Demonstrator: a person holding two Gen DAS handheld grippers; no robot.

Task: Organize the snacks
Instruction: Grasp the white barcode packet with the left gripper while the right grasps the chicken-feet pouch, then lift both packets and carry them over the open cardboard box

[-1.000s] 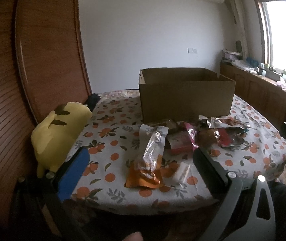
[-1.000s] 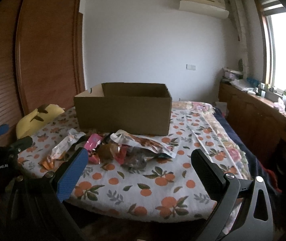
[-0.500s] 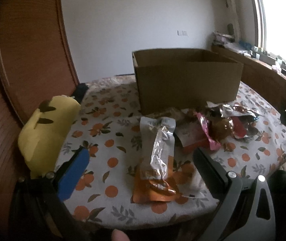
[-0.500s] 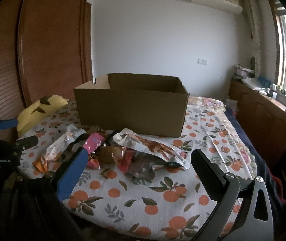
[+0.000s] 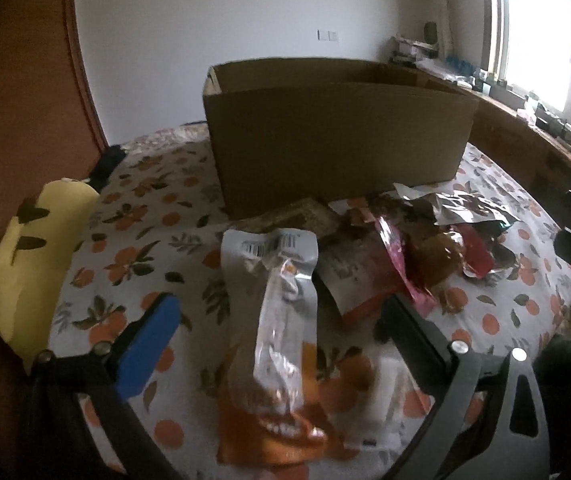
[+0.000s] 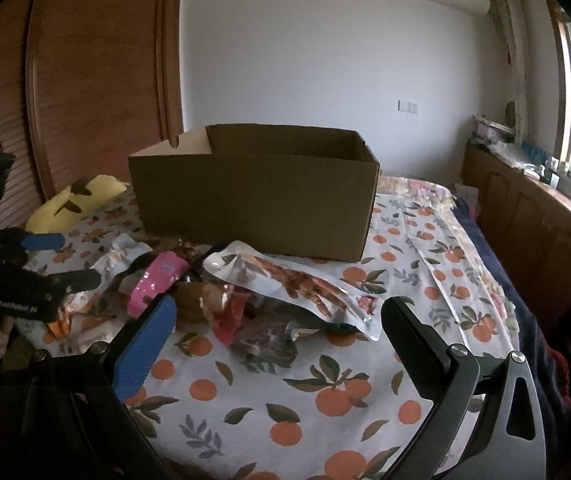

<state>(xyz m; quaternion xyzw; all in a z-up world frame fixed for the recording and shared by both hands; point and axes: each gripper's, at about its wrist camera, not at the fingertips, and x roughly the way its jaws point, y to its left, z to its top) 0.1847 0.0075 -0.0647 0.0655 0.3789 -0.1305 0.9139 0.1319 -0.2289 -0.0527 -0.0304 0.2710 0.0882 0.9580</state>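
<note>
Both claws wide open, empty: left gripper [image 5: 277, 320] over orange pouch [image 5: 273, 364], right gripper [image 6: 277, 324] nr snack pile [image 6: 245, 292], all in front of box [image 6: 253, 196].

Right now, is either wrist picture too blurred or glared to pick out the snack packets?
Left wrist view: the near orange-and-clear packet is smeared by motion blur and the window blows out white. Right wrist view: sharper, the long clear packet reads well, with glare only at the right edge; fisheye bending in both.
</note>
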